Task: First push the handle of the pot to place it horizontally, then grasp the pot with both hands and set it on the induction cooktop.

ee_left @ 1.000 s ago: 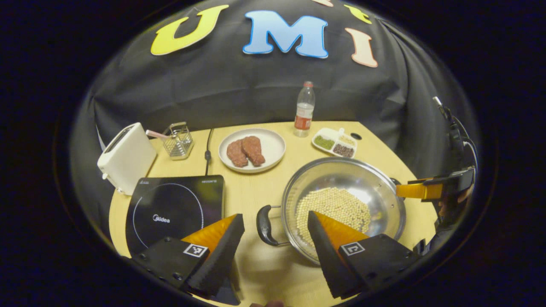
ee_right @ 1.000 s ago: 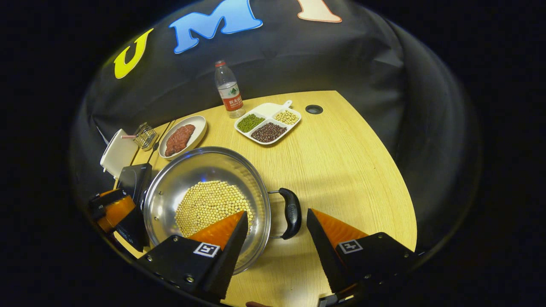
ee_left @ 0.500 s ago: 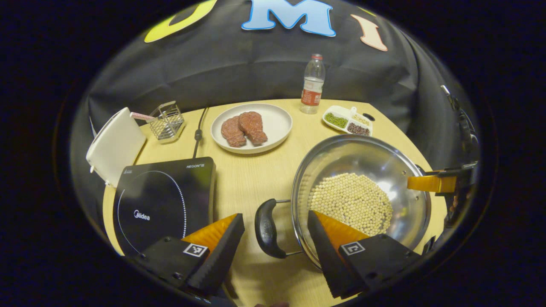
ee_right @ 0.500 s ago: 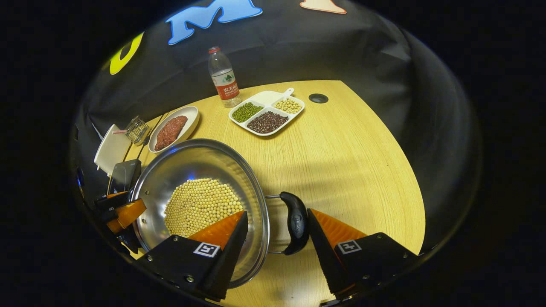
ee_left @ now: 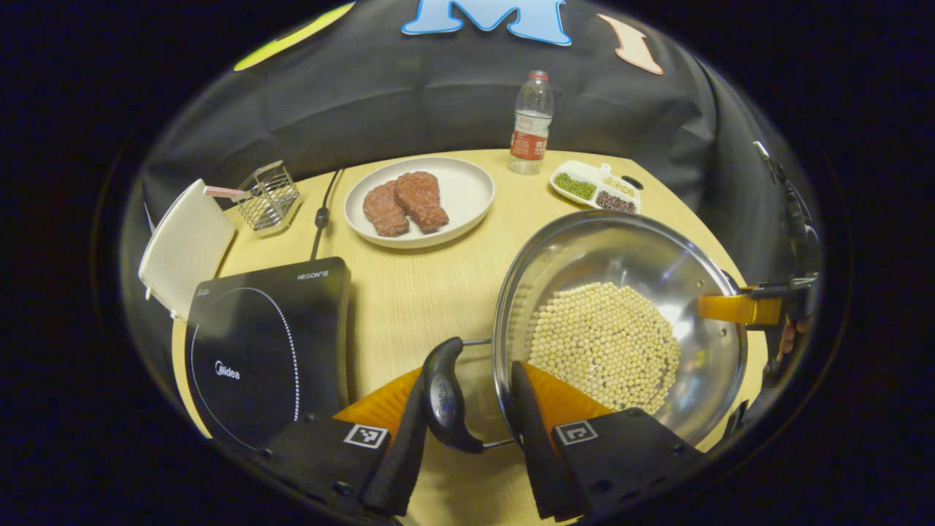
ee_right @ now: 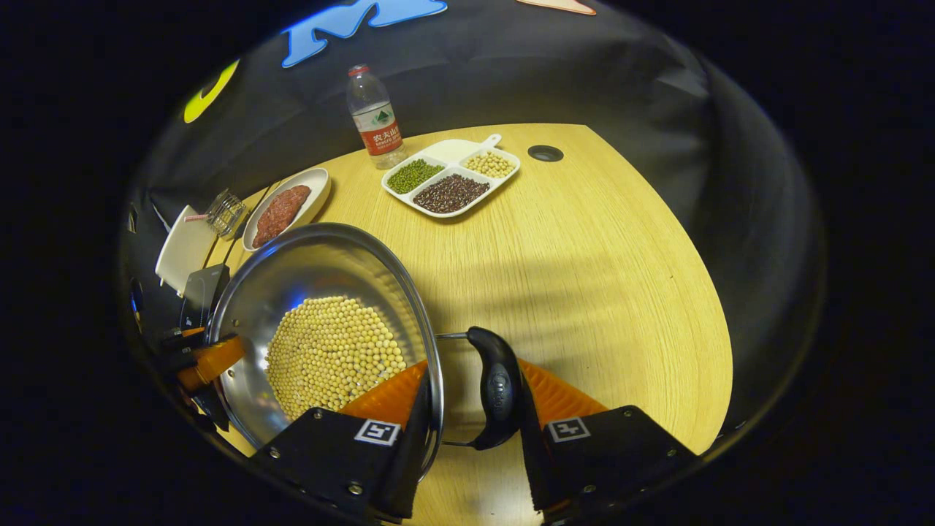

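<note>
A steel pot with a bed of pale beans stands on the wooden table, right of the black induction cooktop. Its two black handles point sideways. My left gripper is closed around the near handle, one finger outside the handle and the other at the pot's rim. In the right gripper view the right gripper holds the opposite handle the same way beside the pot. Each gripper shows across the pot from the other: the right gripper, the left gripper.
Behind the pot are a white plate of raw meat, a water bottle and a divided bean tray. A white toaster, a wire basket and the cooktop's cable sit at the far left.
Both grippers moved in and down onto the pot's handles. Their fingers were wide open before and have now closed around the handles.
</note>
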